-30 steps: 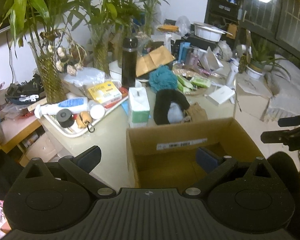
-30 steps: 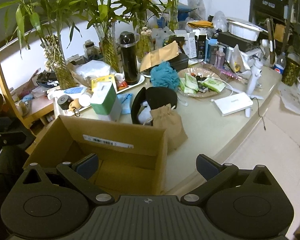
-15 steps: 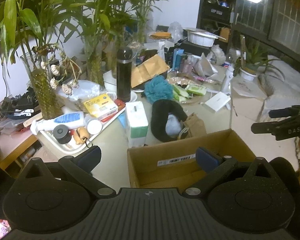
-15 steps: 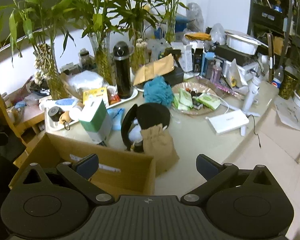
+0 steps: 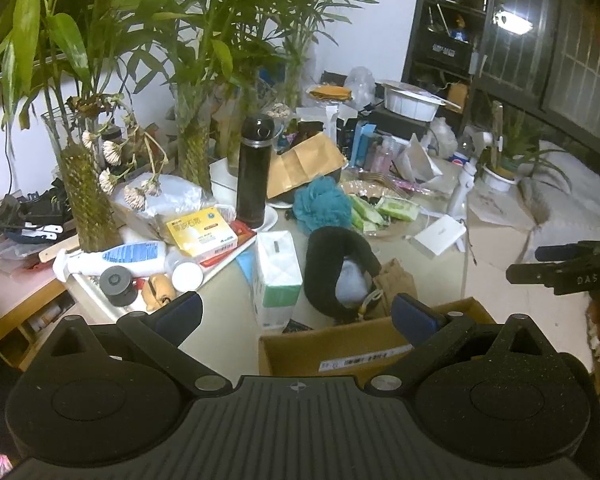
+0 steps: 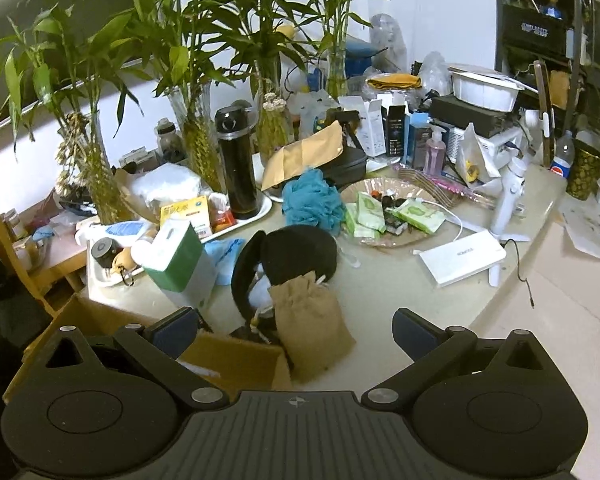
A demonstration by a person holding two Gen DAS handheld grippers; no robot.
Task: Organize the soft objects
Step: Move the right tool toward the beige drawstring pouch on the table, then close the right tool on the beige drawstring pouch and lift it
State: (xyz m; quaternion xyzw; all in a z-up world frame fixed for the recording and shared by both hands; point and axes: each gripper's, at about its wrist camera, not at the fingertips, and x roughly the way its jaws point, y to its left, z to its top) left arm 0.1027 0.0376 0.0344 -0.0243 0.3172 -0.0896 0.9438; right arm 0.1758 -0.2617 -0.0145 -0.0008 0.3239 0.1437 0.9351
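An open cardboard box (image 5: 340, 348) (image 6: 236, 356) stands at the table's near edge. Behind it lie a black plush item (image 5: 332, 260) (image 6: 296, 252) with a pale blue piece inside and a tan cloth pouch (image 5: 396, 280) (image 6: 312, 320). A teal mesh bath sponge (image 5: 322, 204) (image 6: 312, 198) sits farther back. My left gripper (image 5: 296, 314) hangs open over the box's far wall, holding nothing. My right gripper (image 6: 296, 326) is open just above the tan pouch, also with nothing between its fingers. The right gripper's body shows at the right edge of the left wrist view.
A green-and-white tissue pack (image 5: 278, 276) (image 6: 176, 258) stands left of the plush. A white tray (image 5: 100, 296) holds a lotion tube, jars and a yellow box. A black flask (image 5: 254, 172), vases of bamboo, a glass plate of green packets (image 6: 396, 216) and a white power bank (image 6: 462, 256) crowd the table.
Both grippers have risen and drawn back: the box slid down toward the lower edge of each view and more of the table came into sight. Both stayed open.
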